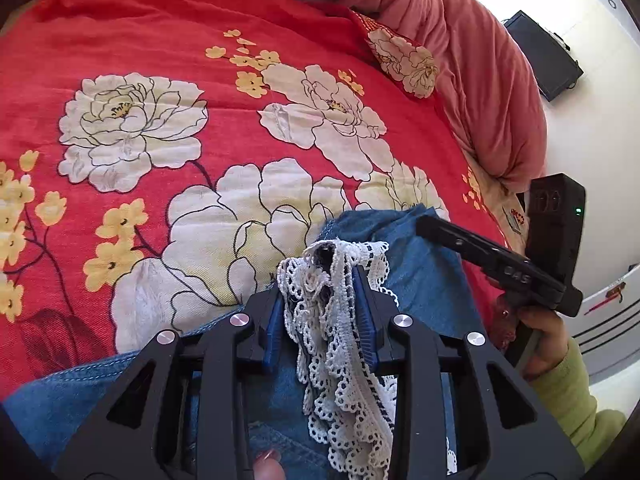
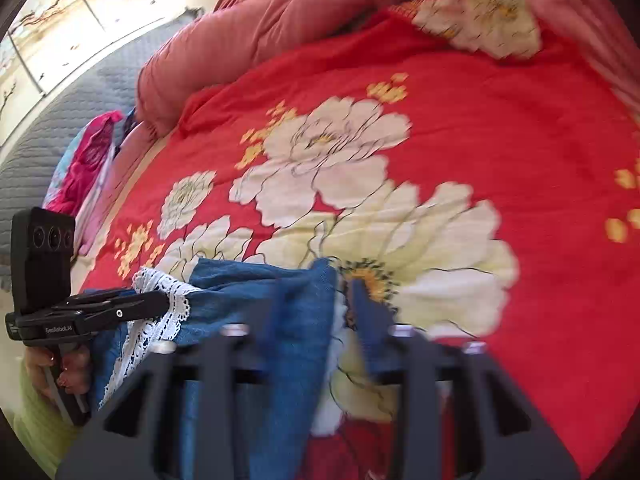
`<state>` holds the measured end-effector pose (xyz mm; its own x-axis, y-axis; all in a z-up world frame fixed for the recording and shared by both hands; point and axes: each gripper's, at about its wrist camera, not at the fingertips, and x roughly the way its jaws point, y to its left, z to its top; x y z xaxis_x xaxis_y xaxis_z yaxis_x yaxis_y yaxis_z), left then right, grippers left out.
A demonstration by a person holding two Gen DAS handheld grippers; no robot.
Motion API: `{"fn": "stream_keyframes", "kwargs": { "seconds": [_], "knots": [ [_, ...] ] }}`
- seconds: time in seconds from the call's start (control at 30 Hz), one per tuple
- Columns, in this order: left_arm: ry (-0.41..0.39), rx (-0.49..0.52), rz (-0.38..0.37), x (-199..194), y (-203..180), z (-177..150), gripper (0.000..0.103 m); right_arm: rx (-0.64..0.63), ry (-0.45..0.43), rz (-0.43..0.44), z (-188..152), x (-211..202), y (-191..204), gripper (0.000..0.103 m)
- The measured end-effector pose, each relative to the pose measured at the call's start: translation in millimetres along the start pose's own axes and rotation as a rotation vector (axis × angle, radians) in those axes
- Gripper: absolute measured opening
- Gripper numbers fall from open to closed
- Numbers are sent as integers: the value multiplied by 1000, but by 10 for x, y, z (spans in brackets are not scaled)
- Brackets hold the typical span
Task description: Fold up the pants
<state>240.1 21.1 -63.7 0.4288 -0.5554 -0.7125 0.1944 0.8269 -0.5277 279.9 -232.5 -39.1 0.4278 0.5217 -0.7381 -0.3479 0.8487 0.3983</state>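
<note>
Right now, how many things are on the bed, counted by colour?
Blue: 1, the denim pants with white lace trim
Red: 1, the flowered bedspread
Pink: 1, the rolled quilt
Total: 3

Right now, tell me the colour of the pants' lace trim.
White lace trim, clearest in the left wrist view.
</note>
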Motion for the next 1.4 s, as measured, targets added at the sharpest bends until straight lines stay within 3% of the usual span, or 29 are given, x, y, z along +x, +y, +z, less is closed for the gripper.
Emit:
{"fn": "stream_keyframes", "kwargs": {
  "seconds": [0.17,0.33,0.4,0.47,0.67,0.93,1.1,1.4],
  "knots": [
    [-41,27,47,-174,-15,-9,38,-30,-77,-11,-126,-357,138,65],
    [-114,60,148,-410,-16,-32,40,-64,-116,-59,-386,-618,286,70],
    [-134,82,197,-487,-44,-58,42,-61,-115,-82,-459,-668,322,78],
    [-157,106,228,-585,-99,-102,51,-74,-123,-98,-542,-736,380,79],
    [-218,92,206,-825,-265,-240,54,-93,-113,-99,-698,-916,492,82],
    [-263,19,202,-1069,-335,-712,55,-104,-105,-75,-864,-1088,510,82],
    [-266,-10,205,-1167,-412,-901,58,-101,-115,-59,-972,-1201,507,82],
    [-229,-74,131,-1150,-555,-1179,59,-80,-77,-13,-1183,-1242,506,82]
  ]
}}
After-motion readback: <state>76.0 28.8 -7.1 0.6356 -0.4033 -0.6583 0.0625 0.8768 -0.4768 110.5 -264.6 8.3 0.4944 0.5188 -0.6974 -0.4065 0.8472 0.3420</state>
